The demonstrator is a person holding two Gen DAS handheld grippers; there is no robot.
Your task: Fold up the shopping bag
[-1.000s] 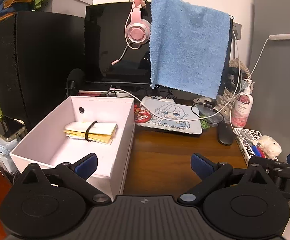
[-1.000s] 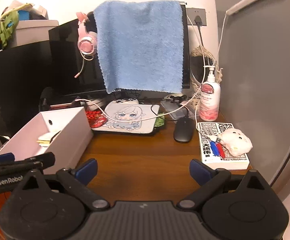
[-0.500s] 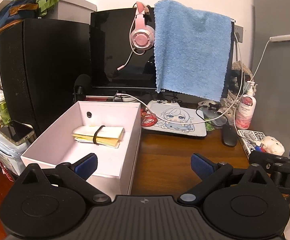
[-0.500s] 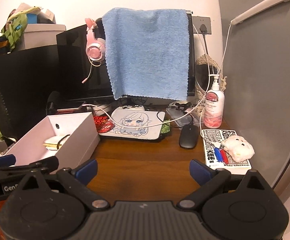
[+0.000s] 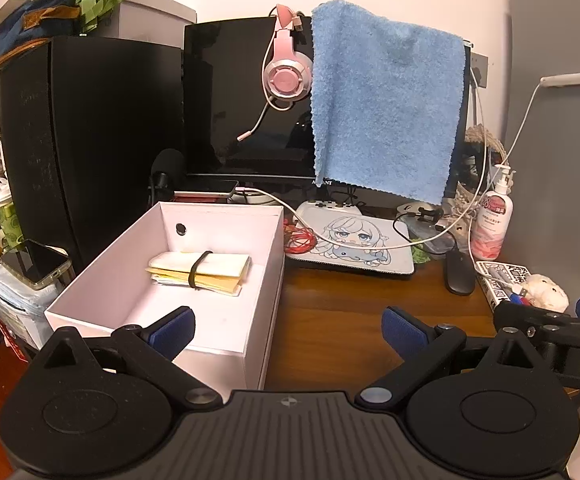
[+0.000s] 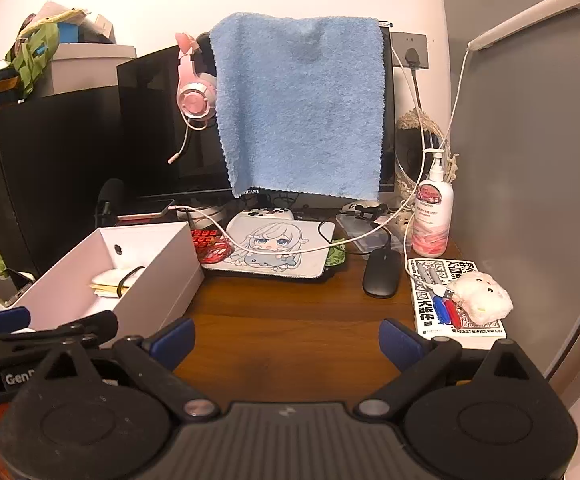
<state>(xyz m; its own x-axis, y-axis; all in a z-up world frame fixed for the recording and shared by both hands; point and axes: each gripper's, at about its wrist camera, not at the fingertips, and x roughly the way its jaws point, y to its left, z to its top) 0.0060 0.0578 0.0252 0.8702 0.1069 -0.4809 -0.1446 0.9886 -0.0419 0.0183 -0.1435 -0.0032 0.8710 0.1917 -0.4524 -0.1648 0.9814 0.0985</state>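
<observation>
The shopping bag (image 5: 198,266) lies folded into a flat cream and yellow bundle with a black band around it. It rests inside a white box (image 5: 226,332) on the left of the wooden desk. My left gripper (image 5: 288,326) hovers open in front of the box's near right corner, with nothing between its blue pads. My right gripper (image 6: 286,336) is open and empty over bare desk, to the right of the box (image 6: 162,284). From that side the bag (image 6: 108,282) is partly hidden by the box wall.
A monitor draped with a blue towel (image 5: 385,112) and pink headset (image 5: 286,76) stands behind. A mouse pad (image 5: 353,240), black mouse (image 6: 381,276), pump bottle (image 6: 431,216), and a book with a plush toy (image 6: 477,296) sit at right. White cables cross the desk. A phone (image 5: 34,266) lies left of the box.
Both grippers have drawn back from the desk and risen slightly, so the box and monitor look smaller. Both stay open. The bag has not moved.
</observation>
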